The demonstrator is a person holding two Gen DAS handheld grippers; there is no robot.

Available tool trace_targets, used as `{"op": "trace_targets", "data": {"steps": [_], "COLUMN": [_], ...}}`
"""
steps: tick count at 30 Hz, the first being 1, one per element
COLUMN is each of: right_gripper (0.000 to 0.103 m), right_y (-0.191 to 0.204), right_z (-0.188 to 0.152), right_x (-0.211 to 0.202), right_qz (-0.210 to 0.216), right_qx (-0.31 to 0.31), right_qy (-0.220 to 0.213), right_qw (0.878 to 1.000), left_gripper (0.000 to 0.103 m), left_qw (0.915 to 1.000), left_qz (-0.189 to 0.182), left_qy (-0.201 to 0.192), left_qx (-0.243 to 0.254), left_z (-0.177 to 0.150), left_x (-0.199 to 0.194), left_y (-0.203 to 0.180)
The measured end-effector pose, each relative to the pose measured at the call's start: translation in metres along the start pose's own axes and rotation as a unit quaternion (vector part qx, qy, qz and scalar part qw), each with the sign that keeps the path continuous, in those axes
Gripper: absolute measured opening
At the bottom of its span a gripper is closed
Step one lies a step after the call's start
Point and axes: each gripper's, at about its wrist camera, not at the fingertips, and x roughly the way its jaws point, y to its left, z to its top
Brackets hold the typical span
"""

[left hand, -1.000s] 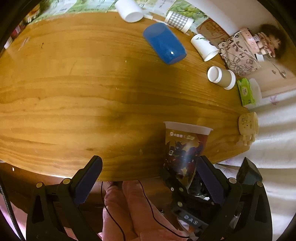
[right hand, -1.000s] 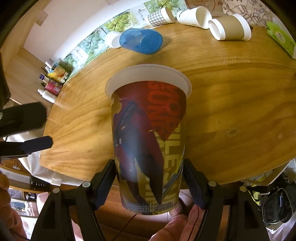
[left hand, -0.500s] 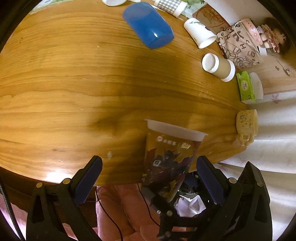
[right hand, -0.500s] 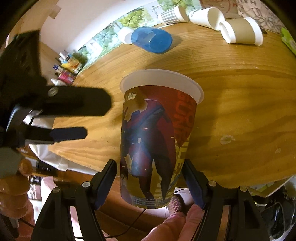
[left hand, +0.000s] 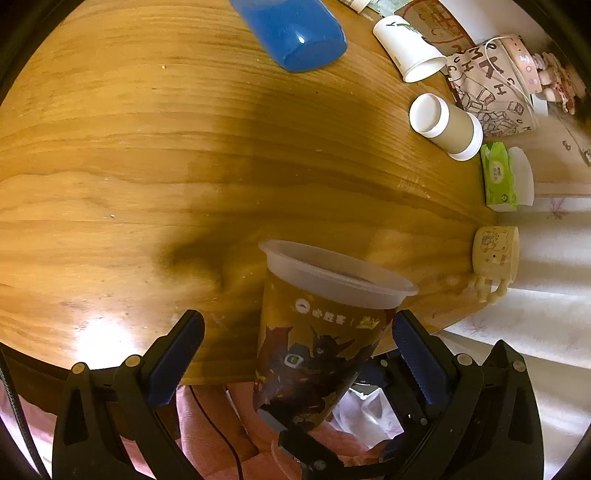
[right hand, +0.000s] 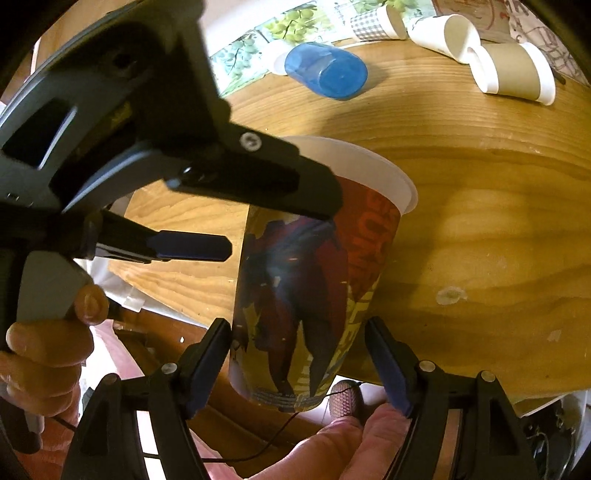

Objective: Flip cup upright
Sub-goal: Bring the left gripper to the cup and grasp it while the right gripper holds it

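Printed cup (right hand: 314, 280) held upright at the near table (left hand: 147, 184) edge.
Right gripper (right hand: 299, 365) clamps its base; left gripper (left hand: 295, 350), jaws spread wide, reaches in level, straddling its upper body.

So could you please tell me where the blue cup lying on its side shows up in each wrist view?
Left wrist: blue cup at top centre, on the wooden table.
Right wrist: blue cup at top centre, just left of middle.
Shared landmark: the brown paper cup lying to its right.

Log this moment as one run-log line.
printed cup: upright, off table | right gripper: shut on cup | left gripper: open, straddling cup
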Motion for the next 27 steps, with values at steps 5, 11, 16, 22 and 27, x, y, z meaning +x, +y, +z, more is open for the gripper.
{"op": "trace_targets", "data": {"steps": [5, 11, 16, 22, 27], "right_gripper": [0.076, 0.079, 0.079, 0.079, 0.079], "right_y": [-0.004, -0.004, -0.006, -0.005, 0.000], "right_z": [0.001, -0.001, -0.002, 0.000, 0.004], "right_x": [-0.002, -0.006, -0.011, -0.014, -0.012], "right_qz": [0.005, 0.011, 0.016, 0.019, 0.018], "right_qx": [-0.004, -0.001, -0.004, -0.016, -0.026], "right_qy": [0.008, 0.012, 0.013, 0.016, 0.023], "right_qw": [1.000, 1.000, 1.000, 1.000, 0.999], "left_gripper": [0.102, 0.102, 0.096, 0.084, 0.084], "left_qw": [0.9996, 0.9986, 0.9975, 0.9958, 0.9954], "left_qz": [-0.019, -0.031, -0.046, -0.061, -0.062], "left_qy": [0.015, 0.028, 0.040, 0.053, 0.058], "left_qx": [-0.015, -0.030, -0.037, -0.042, -0.046], "left_z": [0.004, 0.005, 0.008, 0.012, 0.013], "left_x": [0.009, 0.018, 0.024, 0.028, 0.029], "left_y": [0.000, -0.001, -0.006, -0.009, -0.009]}}
